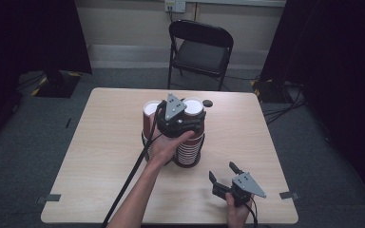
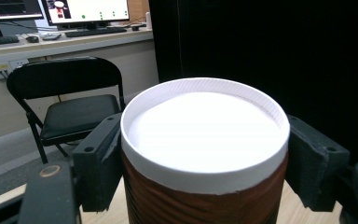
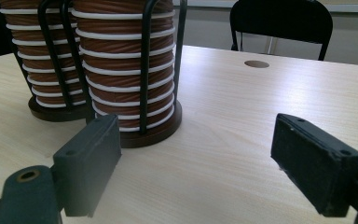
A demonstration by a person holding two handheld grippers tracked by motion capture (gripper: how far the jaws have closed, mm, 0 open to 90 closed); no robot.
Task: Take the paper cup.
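Pale wood-grain table, rectangular with rounded corners, smooth matte top. Black folding chair beyond the far edge, padded seat facing the table.

Two stacks of paper cups near the table centre, side by side, each standing upright in a black wire holder on a round dark base. Long axis of both stacks vertical, open mouths upward. Left stack and right stack just beside each other. Cup walls brown and ribbed, rims white and rolled, giving a banded look down each stack.

Left forearm reaching from the near edge diagonally up to the stacks, hand wrapped around the left gripper at cup-top height, grey three-cornered plate on top, black cable trailing back toward the near edge. Jaws clamped on the top cup of the right stack: in the left gripper view, black blocky pads pressing both sides of the brown wall just below the white rim, cup upright, white interior facing up.

Right hand low at the near right of the table, well apart from the stacks. Right gripper pointing toward the far left, jaws spread wide with nothing between them; in the right gripper view, bare tabletop between the pads, stacks beyond.

Small dark round hole in the tabletop just right of the stacks, toward the far edge.
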